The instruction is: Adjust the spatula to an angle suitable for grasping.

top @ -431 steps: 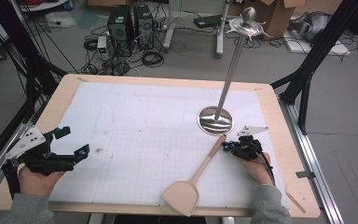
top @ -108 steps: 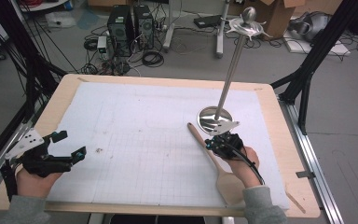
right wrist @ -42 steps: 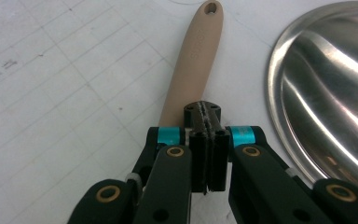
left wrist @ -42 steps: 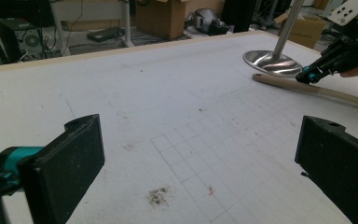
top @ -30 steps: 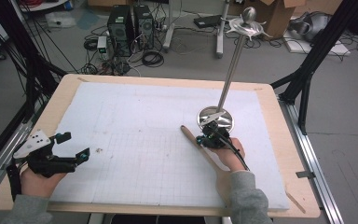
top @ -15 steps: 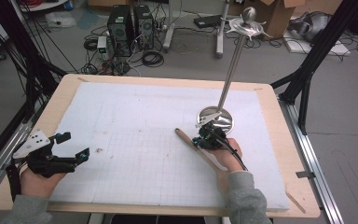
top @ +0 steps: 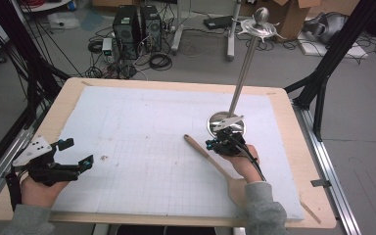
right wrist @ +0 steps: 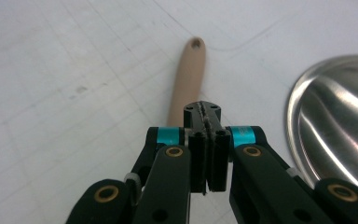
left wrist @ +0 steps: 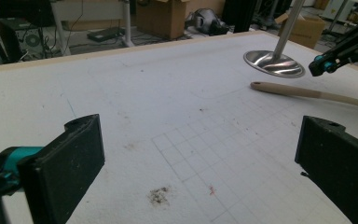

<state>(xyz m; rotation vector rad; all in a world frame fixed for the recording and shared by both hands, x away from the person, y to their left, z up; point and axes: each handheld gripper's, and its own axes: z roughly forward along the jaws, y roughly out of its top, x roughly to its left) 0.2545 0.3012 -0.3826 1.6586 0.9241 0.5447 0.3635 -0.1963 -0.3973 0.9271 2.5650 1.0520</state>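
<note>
Right gripper [top: 223,143]: lower right of centre in the high view, jaws pressed flat together with nothing visibly pinched between them; in the right gripper view the closed tips [right wrist: 203,122] sit over the handle of the wooden spoon.
Wooden spoon [top: 214,161]: lies on the white mat, running diagonally from its holed handle end at mid-frame down to its bowl, which sits under the person's right wrist at the lower right.
Long axis: handle end points to the upper left of the high view, bowl to the lower right; in the right gripper view the handle [right wrist: 187,79] runs straight up and away from the closed tips.
Spoon relative to right gripper: directly beneath and ahead of the tips; whether they touch the wood cannot be told.
Nearer hand: the right one by far.
Left gripper [top: 68,157]: lower left of the high view, jaws spread wide and holding nothing, well apart from the spoon.
Metal stand [top: 225,123]: round base just beyond the right gripper, pole rising toward the upper right.
</note>
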